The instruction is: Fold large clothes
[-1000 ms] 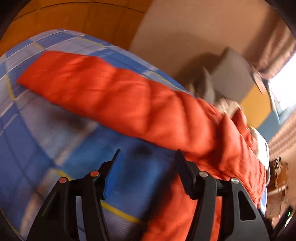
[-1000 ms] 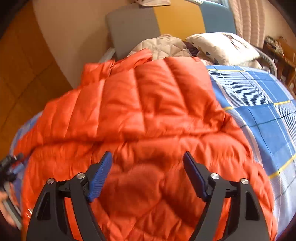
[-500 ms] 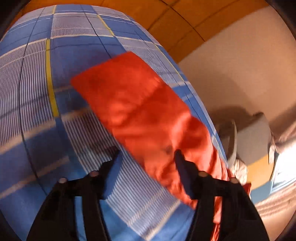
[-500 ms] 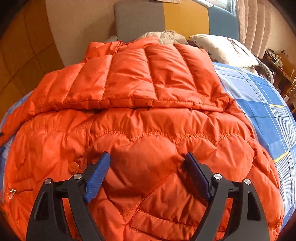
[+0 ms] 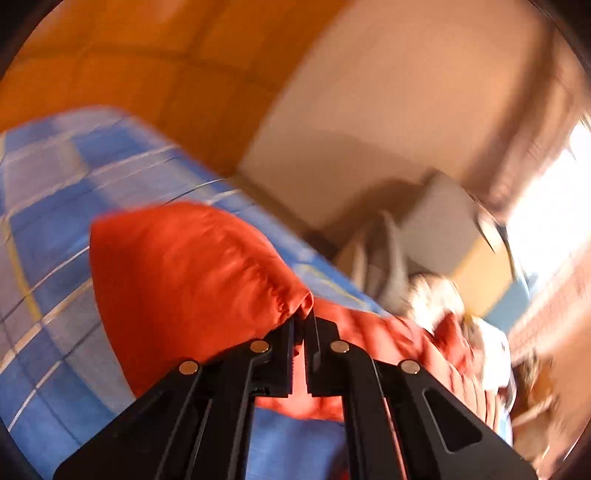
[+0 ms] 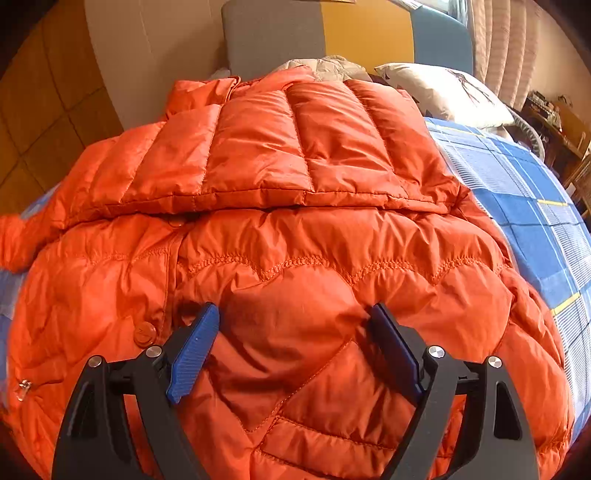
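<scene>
With its jaws pinched on the sleeve [image 5: 192,280] cuff, the left gripper [image 5: 303,325] lifts it clear for folding inward. The right gripper [image 6: 291,339], jaws spread, pins the orange jacket [image 6: 295,229] flat on the bed [image 6: 535,206].

A bed in a blue plaid sheet [image 6: 524,206] meets a grey, yellow and blue headboard [image 6: 365,33] at twelve o'clock, a white pillow [image 6: 443,94] and curtains [image 6: 506,44] at one o'clock.
</scene>
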Demonstrator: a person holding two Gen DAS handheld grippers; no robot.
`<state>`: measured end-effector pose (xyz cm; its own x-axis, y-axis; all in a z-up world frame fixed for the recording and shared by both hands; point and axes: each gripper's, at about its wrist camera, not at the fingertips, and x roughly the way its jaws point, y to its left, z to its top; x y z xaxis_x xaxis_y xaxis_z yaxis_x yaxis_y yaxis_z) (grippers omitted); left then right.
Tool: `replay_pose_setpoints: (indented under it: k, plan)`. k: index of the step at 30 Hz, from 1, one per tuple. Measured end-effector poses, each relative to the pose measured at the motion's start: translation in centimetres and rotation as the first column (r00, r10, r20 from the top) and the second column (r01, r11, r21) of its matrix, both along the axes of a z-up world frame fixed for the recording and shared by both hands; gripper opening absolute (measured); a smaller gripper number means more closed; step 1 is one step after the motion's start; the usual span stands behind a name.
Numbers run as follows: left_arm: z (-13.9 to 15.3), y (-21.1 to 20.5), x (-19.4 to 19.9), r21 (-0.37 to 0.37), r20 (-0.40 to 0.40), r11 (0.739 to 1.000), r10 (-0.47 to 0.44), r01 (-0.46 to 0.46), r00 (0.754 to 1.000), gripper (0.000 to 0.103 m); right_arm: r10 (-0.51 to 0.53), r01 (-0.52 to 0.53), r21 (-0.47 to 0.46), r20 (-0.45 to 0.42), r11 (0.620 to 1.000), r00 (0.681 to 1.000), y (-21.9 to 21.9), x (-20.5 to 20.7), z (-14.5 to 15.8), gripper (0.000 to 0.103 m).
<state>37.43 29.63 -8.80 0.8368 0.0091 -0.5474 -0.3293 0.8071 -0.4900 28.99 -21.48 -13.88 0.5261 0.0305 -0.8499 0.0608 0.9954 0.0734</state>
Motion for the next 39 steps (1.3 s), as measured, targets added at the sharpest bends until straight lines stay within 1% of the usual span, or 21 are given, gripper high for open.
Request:
replay_pose_setpoints:
  k: [3, 5, 7, 10, 11, 12, 13, 14, 15, 17, 19, 21, 23, 25, 27, 28, 30, 35, 36, 38, 39]
  plan:
    - [1.2, -4.9, 0.9, 0.065, 0.011, 0.991, -0.121, 0.121, 0.993, 0.003, -0.009, 0.008, 0.030, 0.004, 1.000, 1.000, -0.4, -0.4, 0.3, 0.083]
    - [1.5, -9.3, 1.7, 0.118, -0.001, 0.967, -0.226, 0.224, 0.974, 0.003, -0.015, 0.015, 0.048, 0.010, 0.999, 1.000, -0.7, -0.7, 0.6, 0.083]
    - [1.2, -13.0, 2.2, 0.136, -0.022, 0.940, -0.312, 0.312, 0.950, 0.003, -0.025, 0.024, 0.063, 0.013, 0.998, 1.000, -1.1, -0.8, 0.8, 0.083]
    - [0.0, -18.7, 2.7, 0.157, -0.082, 0.888, -0.424, 0.432, 0.902, 0.005, -0.041, 0.040, 0.088, 0.017, 0.995, 0.999, -1.7, -1.1, 1.1, 0.083]
    - [-0.5, -20.3, 2.7, 0.163, -0.103, 0.874, -0.447, 0.459, 0.889, 0.013, -0.046, 0.044, 0.095, 0.017, 0.995, 0.999, -2.0, -1.2, 1.2, 0.083]
    - [-0.9, -21.5, 2.6, 0.152, -0.112, 0.857, -0.480, 0.492, 0.870, 0.037, -0.049, 0.047, 0.103, 0.018, 0.994, 0.999, -2.3, -1.3, 1.3, 0.083]
    - [-1.4, -22.8, 2.3, 0.140, -0.117, 0.840, -0.511, 0.524, 0.851, 0.048, -0.053, 0.051, 0.110, 0.017, 0.993, 0.998, -2.5, -1.3, 1.4, 0.083]
    - [-1.7, -23.8, 1.9, 0.156, -0.122, 0.832, -0.518, 0.532, 0.847, 0.059, -0.056, 0.054, 0.117, 0.016, 0.992, 0.998, -2.7, -1.3, 1.5, 0.083]
    - [-1.6, -24.5, 1.5, 0.158, -0.123, 0.826, -0.527, 0.541, 0.841, 0.063, -0.060, 0.057, 0.123, 0.018, 0.991, 0.998, -3.0, -1.4, 1.6, 0.083]
    - [-2.0, -24.9, 0.7, 0.116, -0.115, 0.818, -0.553, 0.564, 0.825, 0.069, -0.069, 0.065, 0.136, 0.021, 0.989, 0.997, -3.4, -1.5, 1.8, 0.083]
    - [-1.8, -25.2, -0.6, 0.090, -0.098, 0.800, -0.585, 0.593, 0.805, 0.072, -0.077, 0.073, 0.158, 0.020, 0.985, 0.997, -3.8, -1.6, 1.8, 0.083]
    - [-1.8, -25.0, -2.1, 0.090, -0.096, 0.783, -0.609, 0.616, 0.788, 0.073, -0.082, 0.077, 0.174, 0.025, 0.982, 0.996, -4.0, -1.6, 2.0, 0.083]
    - [-1.8, -24.3, -3.4, 0.088, -0.091, 0.782, -0.611, 0.617, 0.787, 0.073, -0.085, 0.078, 0.202, 0.030, 0.976, 0.996, -4.0, -1.5, 2.3, 0.083]
    - [-1.9, -23.4, -4.8, 0.078, -0.090, 0.792, -0.599, 0.605, 0.796, 0.073, -0.076, 0.062, 0.264, 0.043, 0.962, 0.996, -3.9, -1.2, 2.7, 0.074]
    - [-2.4, -22.1, -5.6, 0.069, -0.103, 0.808, -0.577, 0.585, 0.810, 0.073, -0.054, 0.031, 0.329, 0.060, 0.944, 0.997, -3.2, -0.5, 3.3, 0.070]
    - [-2.5, -22.2, -5.3, 0.072, -0.117, 0.816, -0.564, 0.573, 0.817, 0.073, -0.039, 0.012, 0.352, 0.069, 0.936, 0.997, -2.6, 0.1, 3.6, 0.066]
    - [-3.1, -21.3, -5.0, 0.075, -0.143, 0.838, -0.528, 0.541, 0.837, 0.073, -0.006, -0.026, 0.392, 0.082, 0.920, 0.997, -1.0, 1.2, 4.1, 0.063]
    - [-4.0, -19.2, -4.6, 0.056, -0.179, 0.883, -0.450, 0.466, 0.875, 0.073, 0.098, -0.121, 0.414, 0.078, 0.902, 0.992, 4.7, 4.8, 4.4, 0.063]
    - [-4.2, -18.8, -4.6, 0.052, -0.181, 0.888, -0.442, 0.457, 0.879, 0.073, 0.116, -0.133, 0.411, 0.066, 0.902, 0.991, 5.7, 5.6, 4.1, 0.058]
    - [-4.5, -18.3, -4.4, 0.054, -0.186, 0.896, -0.425, 0.441, 0.886, 0.073, 0.157, -0.162, 0.386, 0.044, 0.908, 0.987, 7.9, 6.9, 3.5, 0.031]
    - [-4.6, -17.9, -4.4, 0.051, -0.188, 0.898, -0.421, 0.437, 0.887, 0.073, 0.177, -0.180, 0.365, 0.042, 0.914, 0.983, 8.6, 7.2, 3.4, 0.015]
